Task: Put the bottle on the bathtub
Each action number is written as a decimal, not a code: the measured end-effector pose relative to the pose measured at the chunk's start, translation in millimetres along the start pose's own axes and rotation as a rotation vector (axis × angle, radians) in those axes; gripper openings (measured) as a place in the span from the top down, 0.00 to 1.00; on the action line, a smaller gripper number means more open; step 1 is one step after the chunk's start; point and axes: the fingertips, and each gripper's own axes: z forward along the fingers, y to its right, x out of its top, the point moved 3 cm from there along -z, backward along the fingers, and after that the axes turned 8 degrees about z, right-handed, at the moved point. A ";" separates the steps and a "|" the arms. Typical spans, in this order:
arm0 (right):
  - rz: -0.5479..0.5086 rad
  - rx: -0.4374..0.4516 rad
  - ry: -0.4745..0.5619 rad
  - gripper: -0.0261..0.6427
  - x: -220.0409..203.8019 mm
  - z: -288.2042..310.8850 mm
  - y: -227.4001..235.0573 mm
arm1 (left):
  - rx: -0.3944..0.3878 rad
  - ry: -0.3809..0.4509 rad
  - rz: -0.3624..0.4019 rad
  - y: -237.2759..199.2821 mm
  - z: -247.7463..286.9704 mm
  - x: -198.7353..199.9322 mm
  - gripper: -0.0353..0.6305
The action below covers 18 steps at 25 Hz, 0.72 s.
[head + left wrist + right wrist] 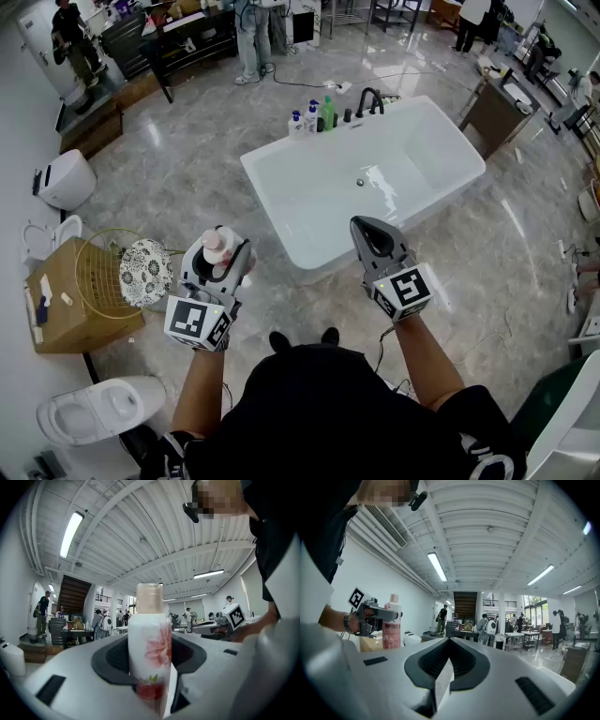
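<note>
A marble showroom floor (178, 159) fills the frame. Low left of centre, the left gripper (215, 270) has its fingers part-closed on an upright floral bottle (218, 246), probably kept vertical for setting down. Low right, the right gripper (372, 234) has its fingers together, empty. Beyond, mid-frame, stands the white bathtub (267, 202); toiletry bottles (314, 117) and a black faucet (367, 98) line its far rim.
</note>
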 end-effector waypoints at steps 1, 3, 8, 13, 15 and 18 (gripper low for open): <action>0.002 -0.001 0.002 0.94 0.1 -0.2 -0.7 | 0.002 -0.001 0.004 -0.3 -0.7 -0.4 0.62; 0.006 -0.004 0.005 0.94 0.4 0.2 -2.0 | 0.009 -0.004 0.013 -1.1 -1.6 -1.6 0.62; 0.024 -0.018 0.016 0.94 -0.3 6.6 -5.1 | 0.025 -0.006 0.026 -4.5 -0.5 -6.0 0.62; 0.030 -0.047 0.038 0.94 7.3 13.0 -9.0 | 0.049 -0.009 0.020 -9.0 1.3 -6.5 0.62; 0.037 -0.067 0.048 0.94 9.4 15.4 -9.8 | 0.064 -0.011 0.016 -12.7 0.4 -6.9 0.62; 0.042 -0.100 0.061 0.94 9.3 20.9 -13.6 | 0.079 -0.011 0.009 -23.0 -4.2 -10.2 0.62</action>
